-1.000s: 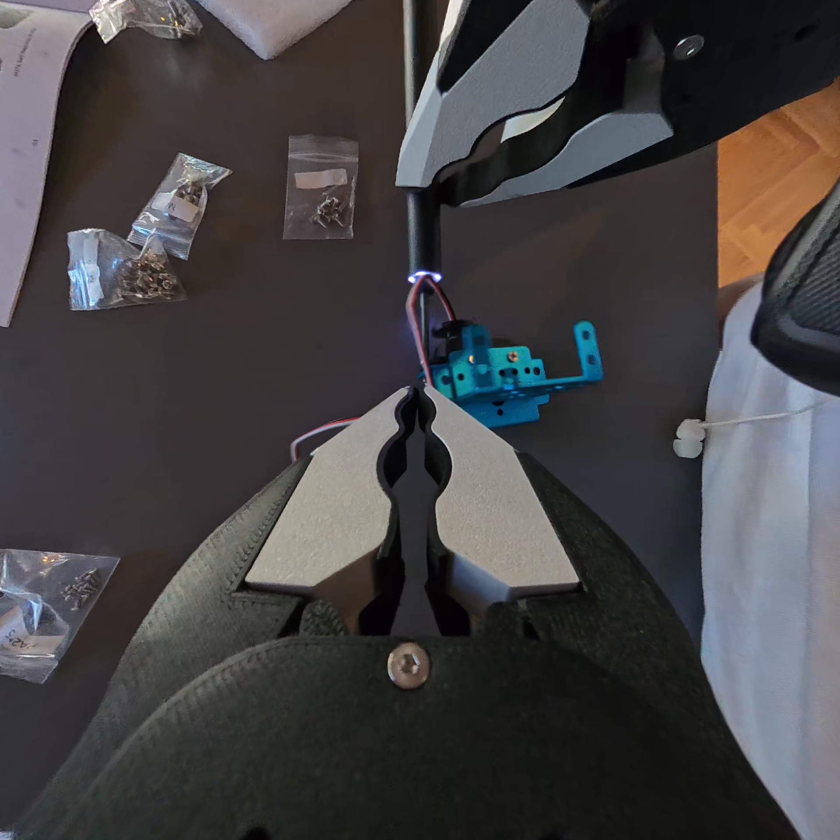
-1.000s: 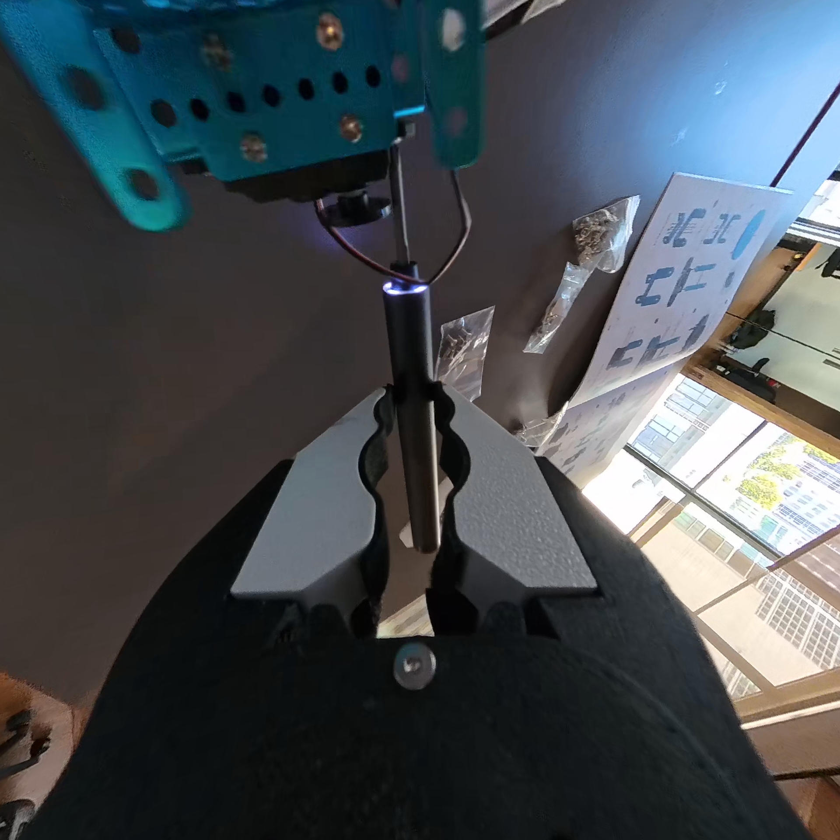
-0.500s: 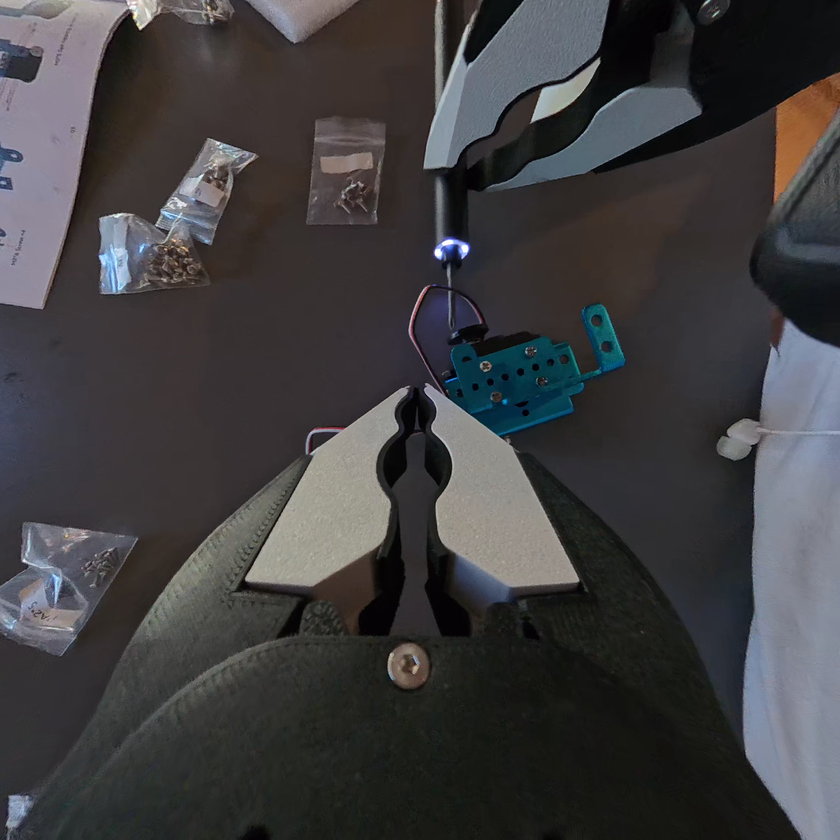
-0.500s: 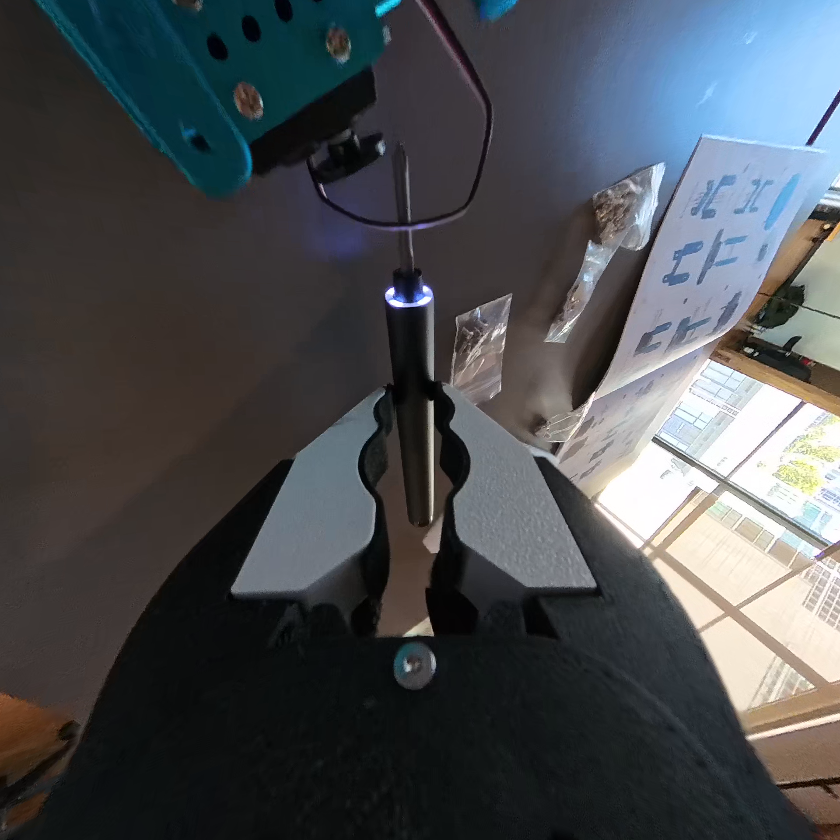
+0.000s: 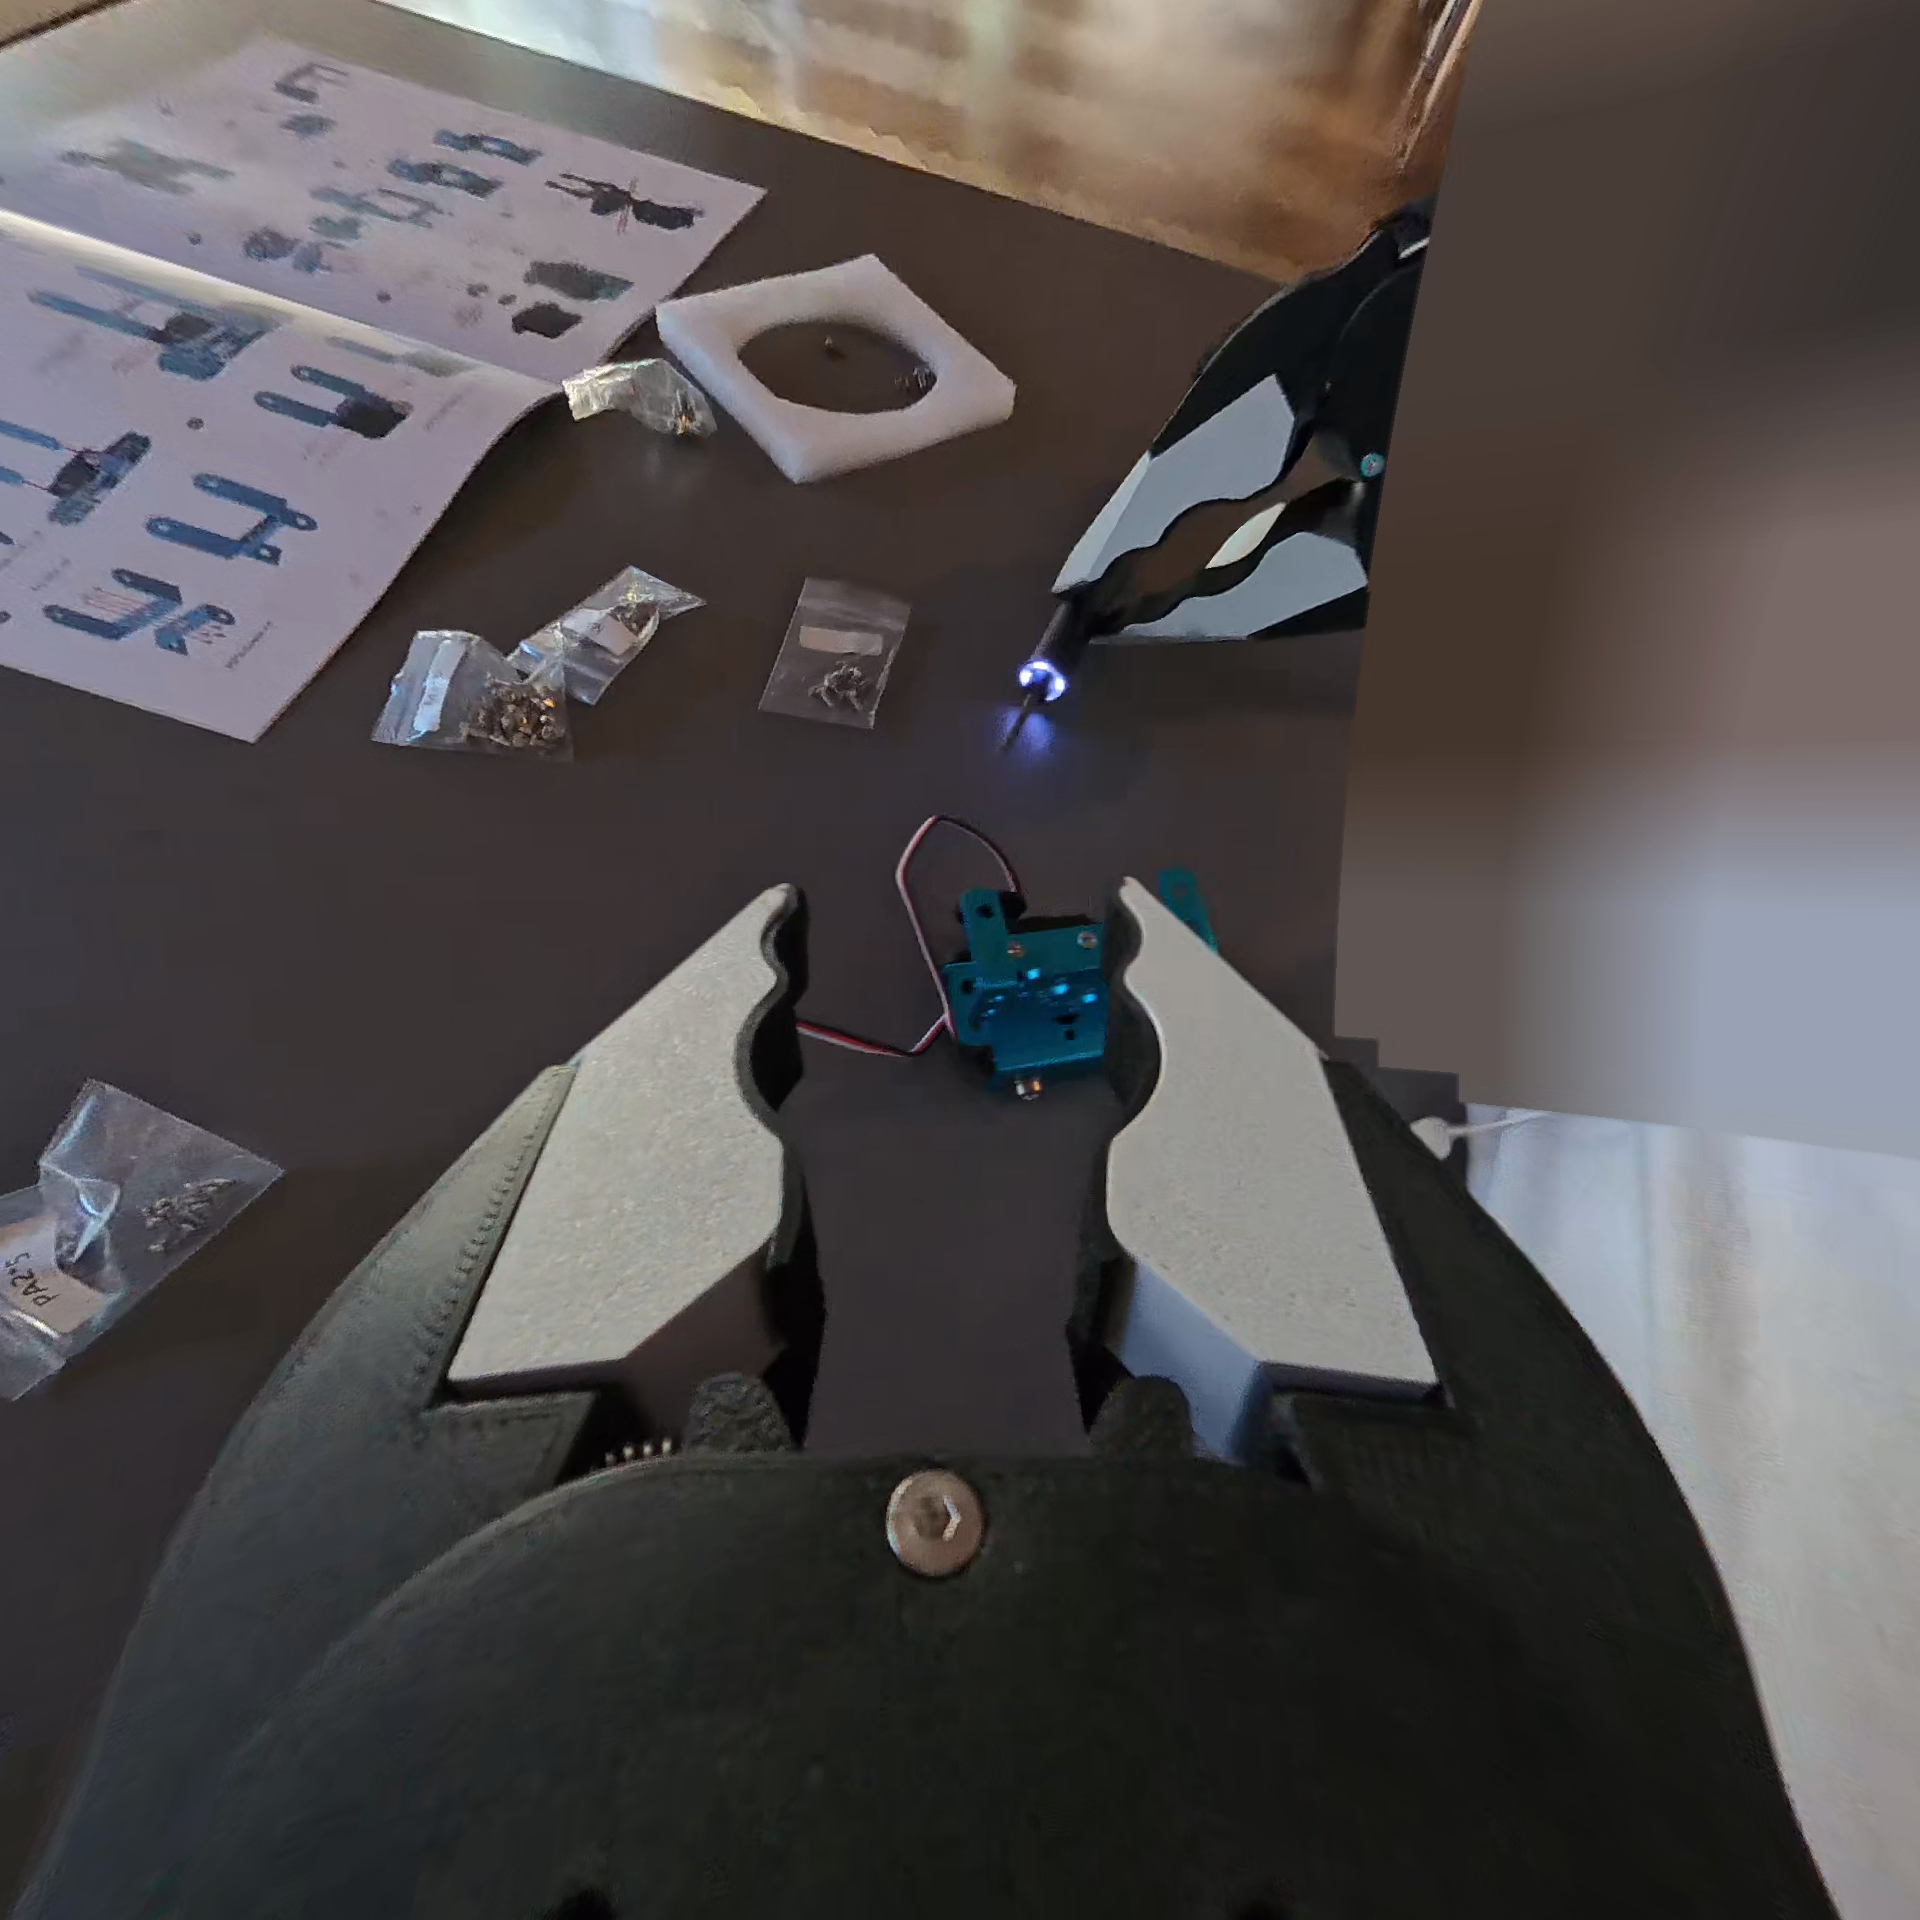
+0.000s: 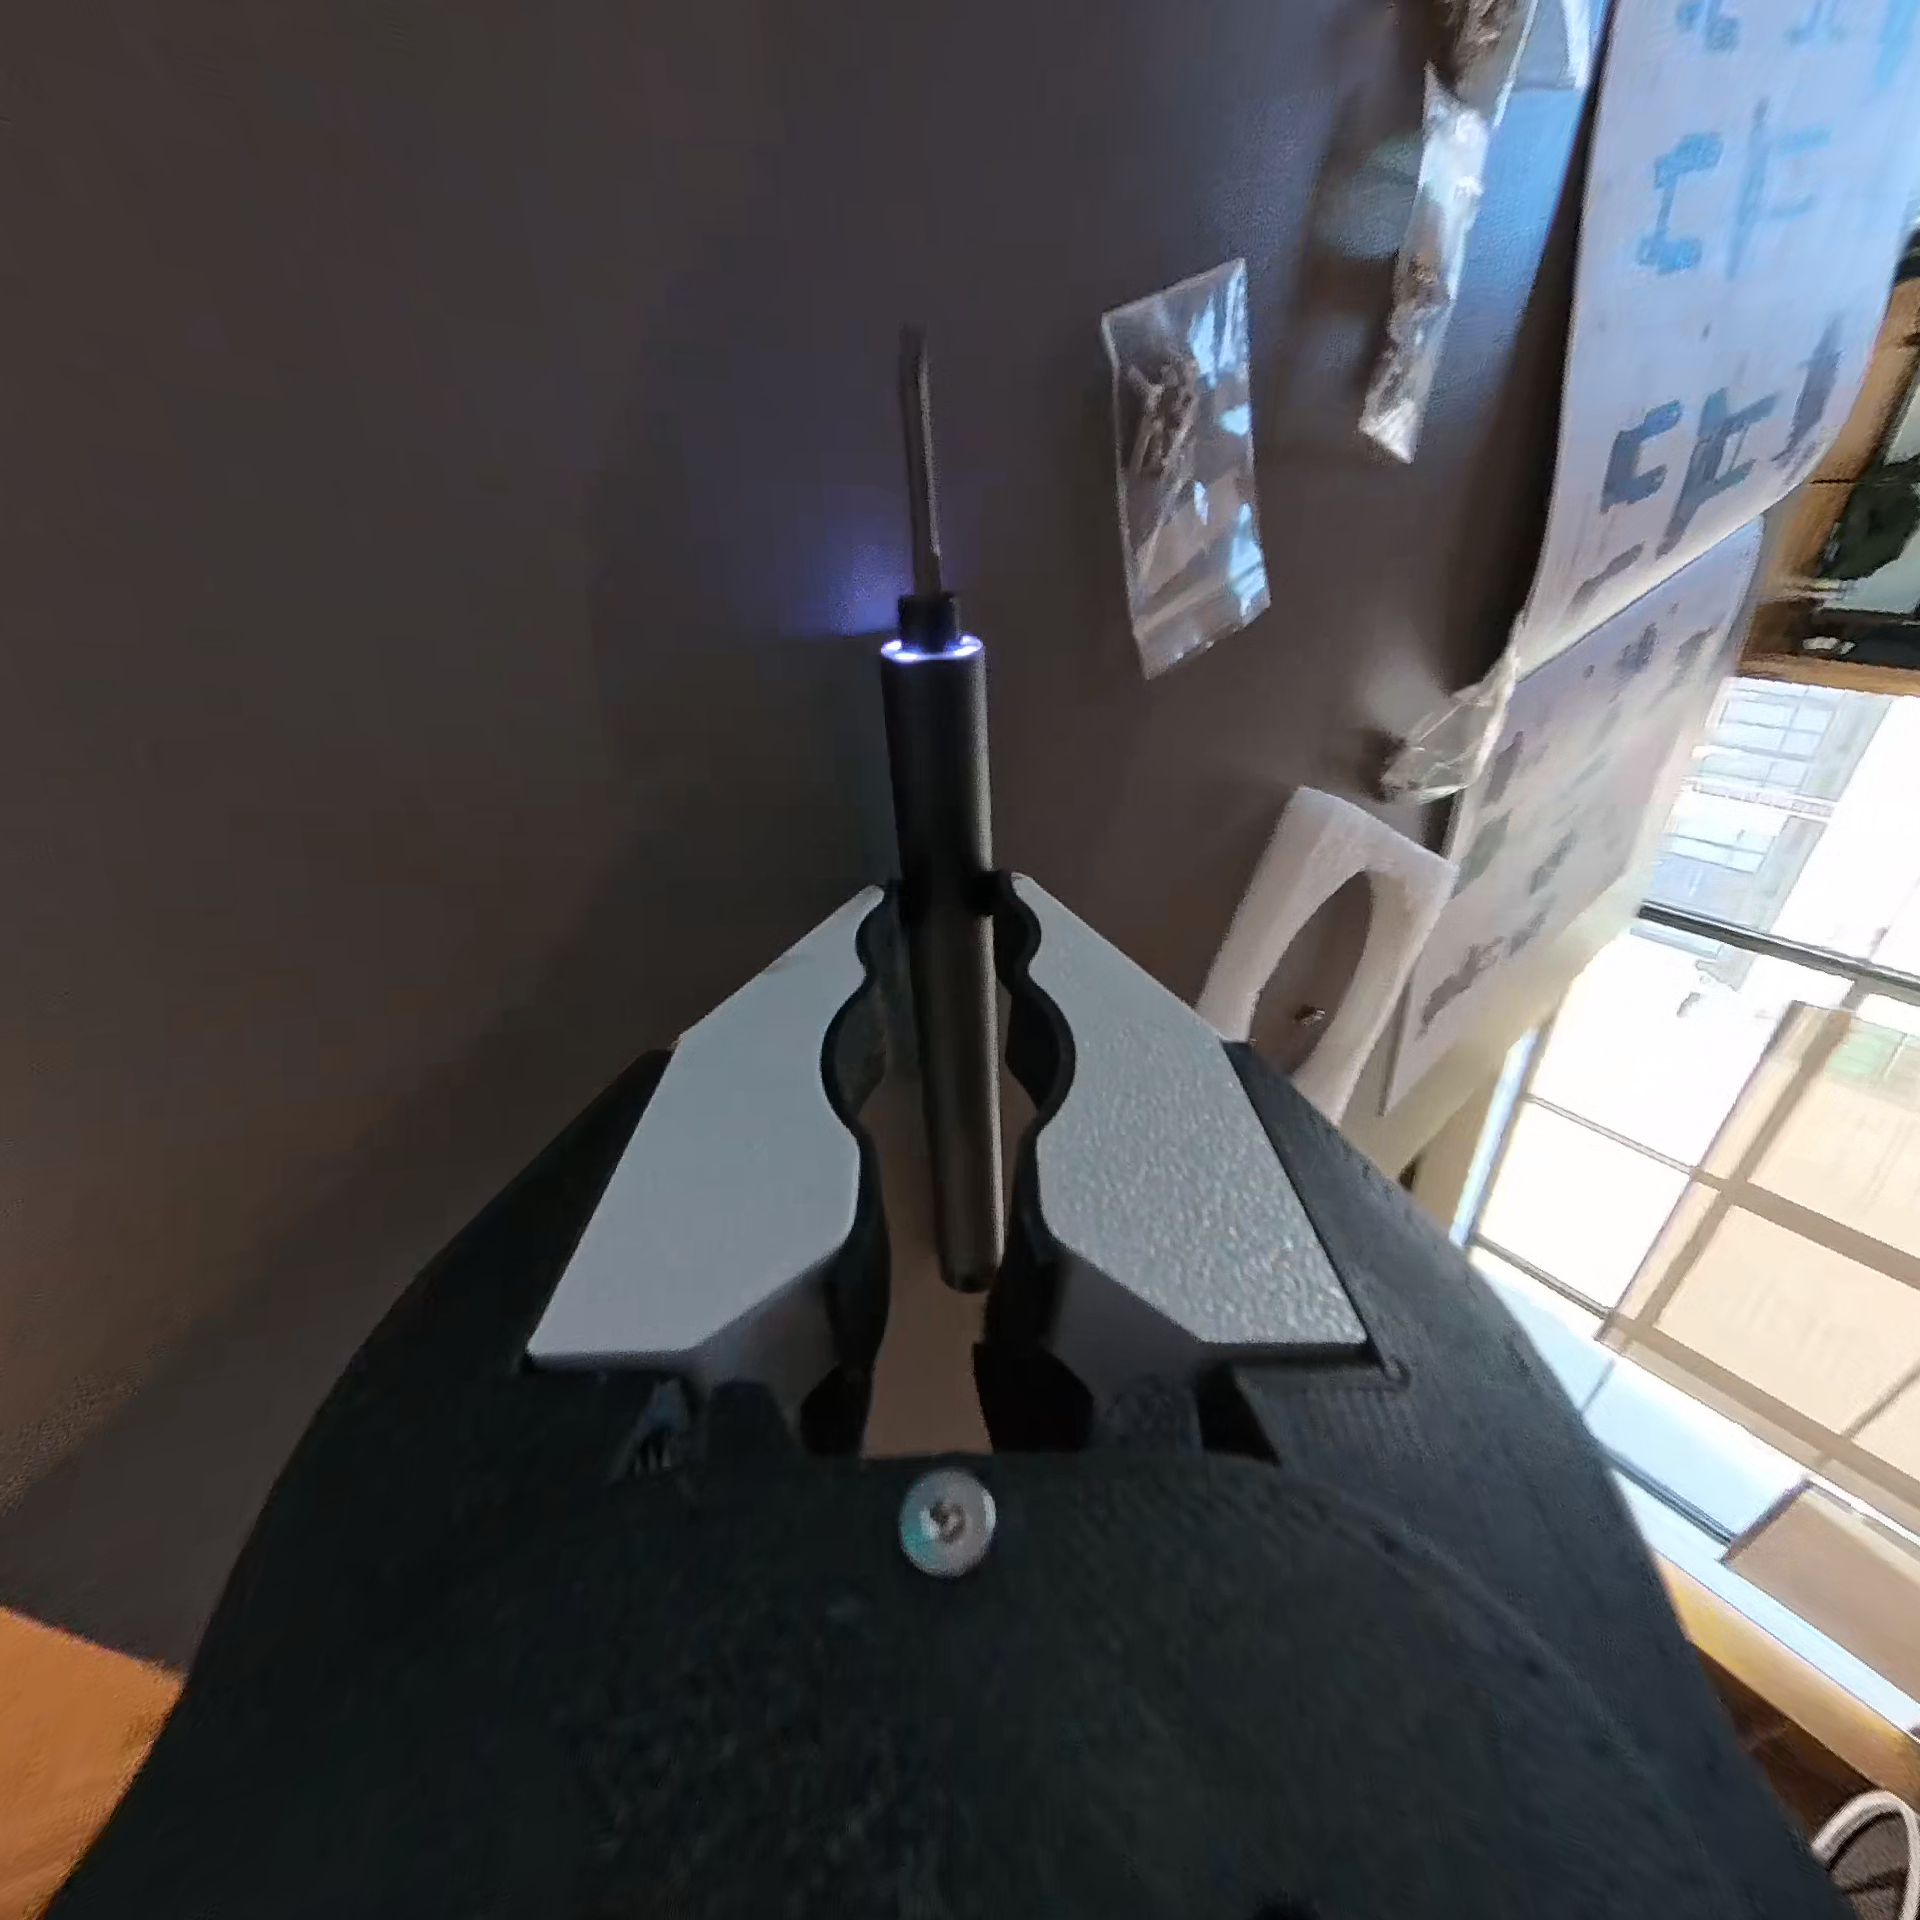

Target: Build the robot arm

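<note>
Two grippers over dark counter [image 5: 312, 883]: left gripper [image 5: 951, 925] spread wide, empty, just short of one blue bracket assembly [image 5: 1023, 997]; right gripper [image 6: 940, 894] clamped on one lit screwdriver [image 6: 935, 831], beyond assembly. Five screw bags, one foam square [image 5: 831, 364], farther off.

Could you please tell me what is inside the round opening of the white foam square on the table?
Inside the white foam square shows the dark table, with two small specks, perhaps screws. Too small to tell.

My right gripper [image 6: 943, 894] clamps a dark lit-tipped screwdriver [image 6: 940, 914], its bit above the dark table [image 6: 416, 520], screw bags [image 6: 1190, 457] alongside.
</note>
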